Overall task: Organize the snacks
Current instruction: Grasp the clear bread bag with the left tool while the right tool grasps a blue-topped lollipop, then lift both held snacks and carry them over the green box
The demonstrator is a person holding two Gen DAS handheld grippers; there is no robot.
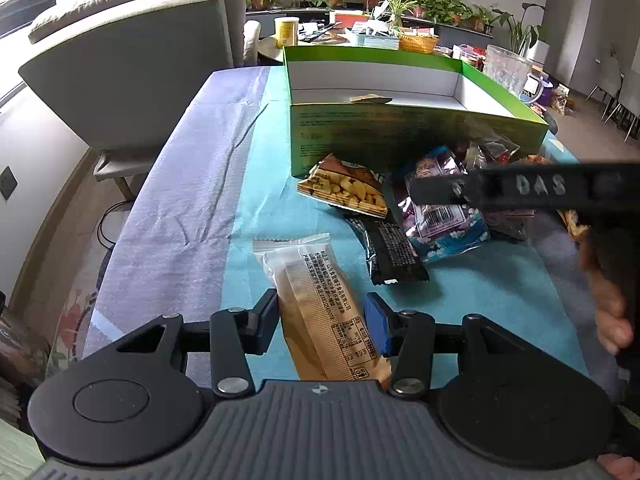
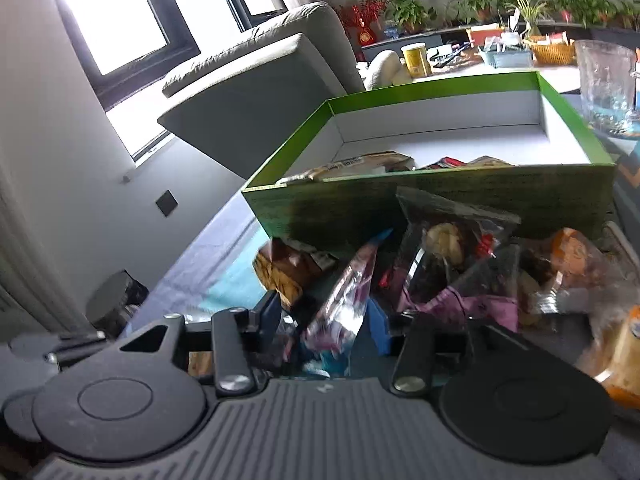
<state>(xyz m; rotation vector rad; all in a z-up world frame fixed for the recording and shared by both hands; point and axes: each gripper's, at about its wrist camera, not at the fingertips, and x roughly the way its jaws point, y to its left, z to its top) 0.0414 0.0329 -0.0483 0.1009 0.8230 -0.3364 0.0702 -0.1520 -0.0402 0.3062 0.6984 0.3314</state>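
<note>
My left gripper (image 1: 322, 322) is shut on a tan wafer bar (image 1: 320, 300) in a clear wrapper, both pads against its sides above the blue tablecloth (image 1: 180, 200). Ahead stands an open green box (image 1: 400, 136) with a few packets (image 2: 360, 164) inside. At its foot lie a peanut packet (image 1: 344, 192), a black packet (image 1: 394, 252) and a purple packet (image 1: 444, 220). My right gripper (image 2: 326, 320) straddles the purple packet (image 2: 340, 304), which stands tilted between its fingers; blur hides whether the pads press on it. One of its fingers (image 1: 520, 189) crosses that packet in the left wrist view.
More packets are heaped by the box at right, a clear one (image 2: 444, 240) and an orange one (image 2: 576, 256). A grey armchair (image 1: 132, 72) stands left of the table. A glass bowl (image 1: 506, 68) sits behind the box. A hand (image 1: 608, 304) holds the right gripper.
</note>
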